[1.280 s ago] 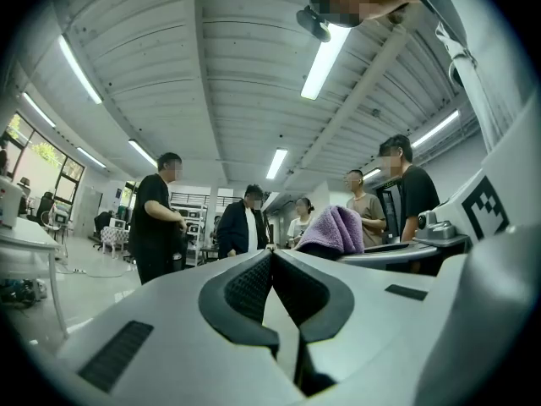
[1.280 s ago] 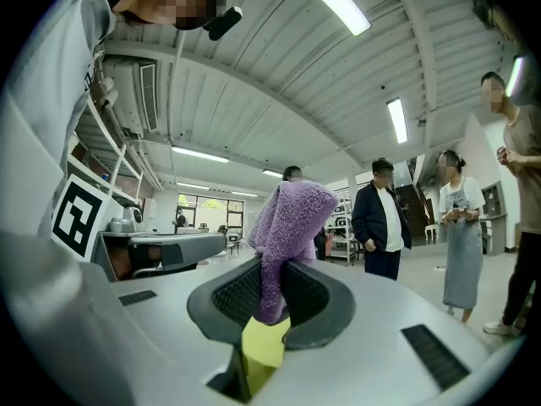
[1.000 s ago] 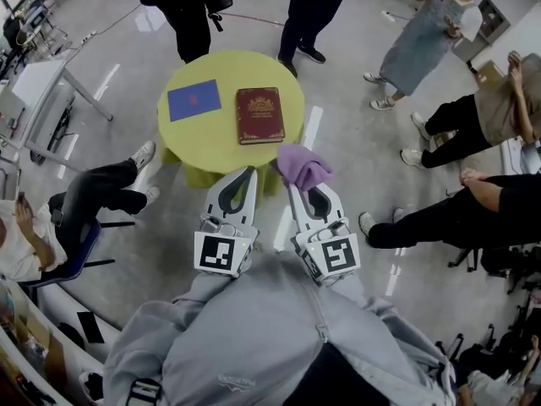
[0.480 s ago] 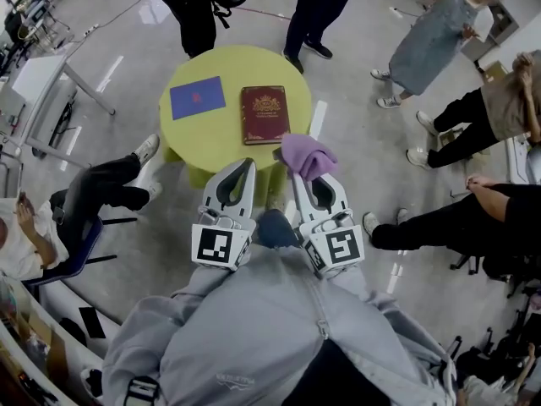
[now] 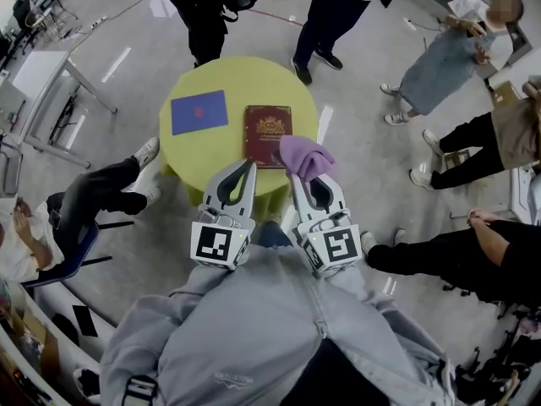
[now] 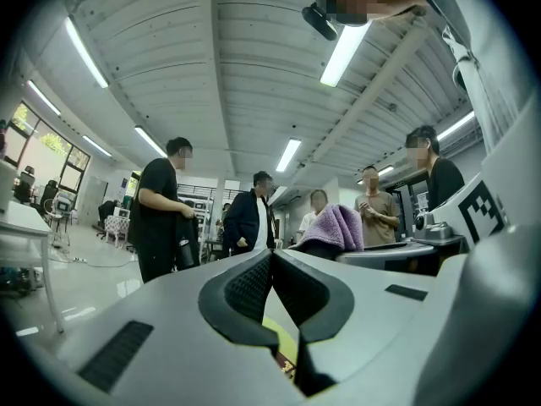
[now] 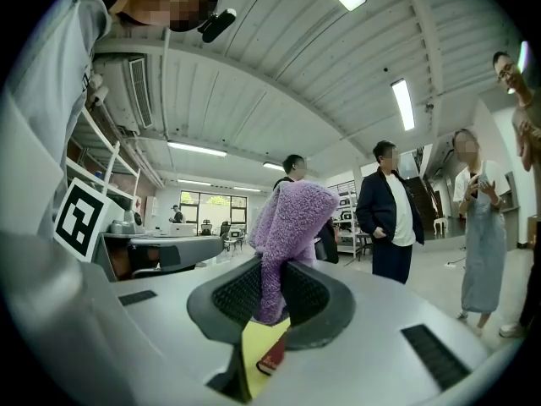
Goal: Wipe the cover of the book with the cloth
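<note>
A dark red book (image 5: 268, 134) with a gold emblem lies flat on the round yellow-green table (image 5: 237, 79). My right gripper (image 5: 301, 174) is shut on a purple cloth (image 5: 305, 156), which hangs over the book's near right corner. In the right gripper view the cloth (image 7: 286, 239) stands up between the jaws, and a corner of the book (image 7: 270, 357) shows below. My left gripper (image 5: 248, 169) is shut and empty, just short of the table's near edge, left of the book. In the left gripper view its jaws (image 6: 271, 265) meet.
A blue book or folder (image 5: 199, 112) lies on the table's left half. Several people stand around the table, and one sits at the left with legs (image 5: 110, 190) stretched toward it. A grey desk (image 5: 34, 79) stands at far left.
Both grippers and the cloth have come closer to the table; the cloth now overlaps the book's near right corner. The view has shifted forward.
</note>
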Demonstrator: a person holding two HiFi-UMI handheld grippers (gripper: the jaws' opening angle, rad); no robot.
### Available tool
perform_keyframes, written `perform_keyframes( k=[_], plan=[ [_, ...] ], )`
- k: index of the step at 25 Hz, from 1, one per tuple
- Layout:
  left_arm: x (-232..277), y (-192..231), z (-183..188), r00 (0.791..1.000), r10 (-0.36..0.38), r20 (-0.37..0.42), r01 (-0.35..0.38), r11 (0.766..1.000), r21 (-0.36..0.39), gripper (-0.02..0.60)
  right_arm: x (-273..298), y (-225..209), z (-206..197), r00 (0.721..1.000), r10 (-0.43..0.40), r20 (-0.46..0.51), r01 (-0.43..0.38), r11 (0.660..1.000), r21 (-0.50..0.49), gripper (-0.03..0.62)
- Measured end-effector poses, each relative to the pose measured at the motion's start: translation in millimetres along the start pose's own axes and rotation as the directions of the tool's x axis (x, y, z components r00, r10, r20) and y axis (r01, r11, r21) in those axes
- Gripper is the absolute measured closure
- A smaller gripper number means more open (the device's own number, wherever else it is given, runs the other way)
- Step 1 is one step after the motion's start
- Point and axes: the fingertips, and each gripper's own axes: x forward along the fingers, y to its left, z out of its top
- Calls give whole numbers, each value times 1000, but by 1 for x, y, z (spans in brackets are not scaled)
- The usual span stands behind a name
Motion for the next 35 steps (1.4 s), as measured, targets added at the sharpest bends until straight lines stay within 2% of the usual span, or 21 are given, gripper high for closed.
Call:
perform_keyframes(
  k=[10,19,28,35],
  plan=[
    [86,38,-3,999,43,-13,-43,999,-5,563,78,-58,-6,995,85,-59,-85,996,-1,526],
    [144,58,-11,992,124,-30,-124,992,7,563,129,-103,-13,982,176,-72,-176,984,16,526],
    [162,74,-17,986,167,-30,-166,986,16,563,154,-120,-24,969,231,-88,-232,973,-1,526],
    [172,85,-22,989,139,-58,-138,990,18,563,166,-120,-27,967,231,-109,-234,972,-14,526]
  ],
)
